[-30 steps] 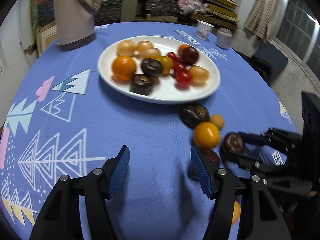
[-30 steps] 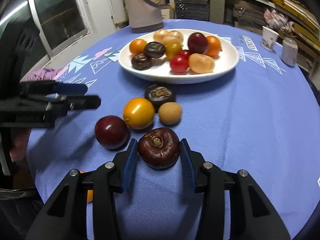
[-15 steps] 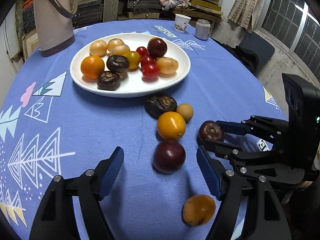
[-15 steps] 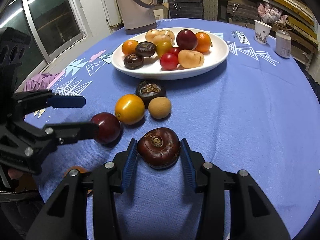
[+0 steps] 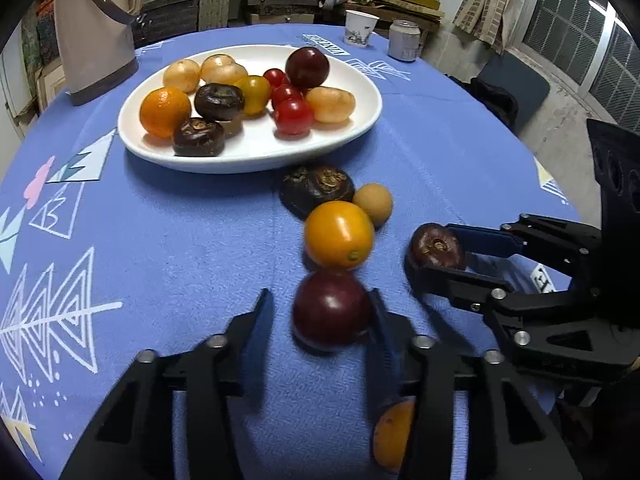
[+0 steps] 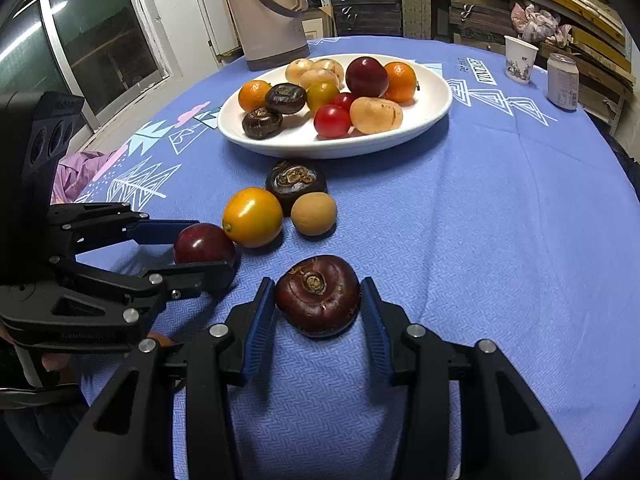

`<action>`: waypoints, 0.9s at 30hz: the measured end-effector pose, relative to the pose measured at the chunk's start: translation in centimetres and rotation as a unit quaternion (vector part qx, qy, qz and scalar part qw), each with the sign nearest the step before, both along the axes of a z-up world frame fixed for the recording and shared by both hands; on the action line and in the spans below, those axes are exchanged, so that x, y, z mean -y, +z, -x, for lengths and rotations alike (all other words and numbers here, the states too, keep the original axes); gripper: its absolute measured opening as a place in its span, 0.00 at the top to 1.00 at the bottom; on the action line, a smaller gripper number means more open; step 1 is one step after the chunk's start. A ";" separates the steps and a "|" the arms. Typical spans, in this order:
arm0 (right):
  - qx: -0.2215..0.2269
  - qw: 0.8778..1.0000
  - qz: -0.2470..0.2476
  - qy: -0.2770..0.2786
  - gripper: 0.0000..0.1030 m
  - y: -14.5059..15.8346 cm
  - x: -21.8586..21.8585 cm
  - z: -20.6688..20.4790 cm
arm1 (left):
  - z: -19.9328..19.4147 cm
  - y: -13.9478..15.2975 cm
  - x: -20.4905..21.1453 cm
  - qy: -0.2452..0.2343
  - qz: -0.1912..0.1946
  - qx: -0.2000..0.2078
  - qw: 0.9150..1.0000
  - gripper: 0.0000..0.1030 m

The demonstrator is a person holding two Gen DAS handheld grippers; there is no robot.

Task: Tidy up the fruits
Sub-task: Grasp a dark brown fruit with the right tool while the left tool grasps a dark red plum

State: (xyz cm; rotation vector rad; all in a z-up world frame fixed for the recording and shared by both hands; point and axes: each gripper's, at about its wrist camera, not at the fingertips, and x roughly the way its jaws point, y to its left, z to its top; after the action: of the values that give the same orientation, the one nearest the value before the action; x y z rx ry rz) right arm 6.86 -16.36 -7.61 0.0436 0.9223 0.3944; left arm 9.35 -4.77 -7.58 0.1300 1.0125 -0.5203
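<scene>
A white plate [image 5: 360,80] [image 6: 432,108] holds several fruits. On the blue cloth lie a dark water chestnut [image 5: 316,190] [image 6: 296,182], a small tan fruit [image 5: 374,202] [image 6: 314,214] and a yellow-orange fruit [image 5: 340,234] [image 6: 252,216]. My left gripper [image 5: 320,308] [image 6: 212,246] is open around a dark red plum [image 5: 332,310] [image 6: 204,242], its fingers a little off it. My right gripper [image 6: 318,300] [image 5: 436,248] is shut on a brown water chestnut [image 6: 318,294] [image 5: 436,246] at the cloth. Another orange fruit [image 5: 394,434] lies behind the left gripper's right finger.
A beige thermos jug [image 5: 94,32] [image 6: 264,12] stands behind the plate. A paper cup [image 5: 360,28] [image 6: 520,58] and a can [image 5: 404,40] [image 6: 562,82] stand at the far right. The table edge drops off to the right, with a window [image 6: 80,28] at the left.
My left gripper has moved forward and right, so the dark red plum now sits between its fingers, and the fingers have narrowed. My right gripper keeps its hold on the brown water chestnut.
</scene>
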 end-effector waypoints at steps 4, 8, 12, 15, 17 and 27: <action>0.000 1.000 0.005 0.001 0.58 0.0 -0.1 0.0 | 0.2 0.0 0.1 -0.002 -0.003 0.005 1.000 0.65; 0.000 1.000 0.031 0.004 0.58 -0.2 -1.0 -0.1 | 0.0 0.0 -0.4 0.005 0.000 0.004 1.000 0.65; 0.004 0.999 0.049 -0.001 0.58 -0.3 -1.6 -0.3 | -0.1 0.0 -0.7 0.005 0.013 0.001 1.000 0.65; 0.003 0.999 0.042 -0.001 0.59 -0.2 -1.5 -0.3 | -0.1 -0.1 -0.7 0.004 0.017 0.003 1.000 0.65; 0.006 1.000 0.029 -0.002 0.59 0.2 -1.2 -0.3 | -0.2 -0.1 -0.9 0.004 0.020 0.001 1.000 0.65; 0.040 0.999 0.019 -0.017 0.59 3.5 0.3 -0.7 | -0.7 2.6 -2.4 0.020 0.033 0.022 0.999 0.65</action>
State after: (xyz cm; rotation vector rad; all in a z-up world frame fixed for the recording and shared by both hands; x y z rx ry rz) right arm 7.51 -16.68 -4.09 0.0078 0.8482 0.3449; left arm 10.05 -2.34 -4.98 0.0624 0.9528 -0.5109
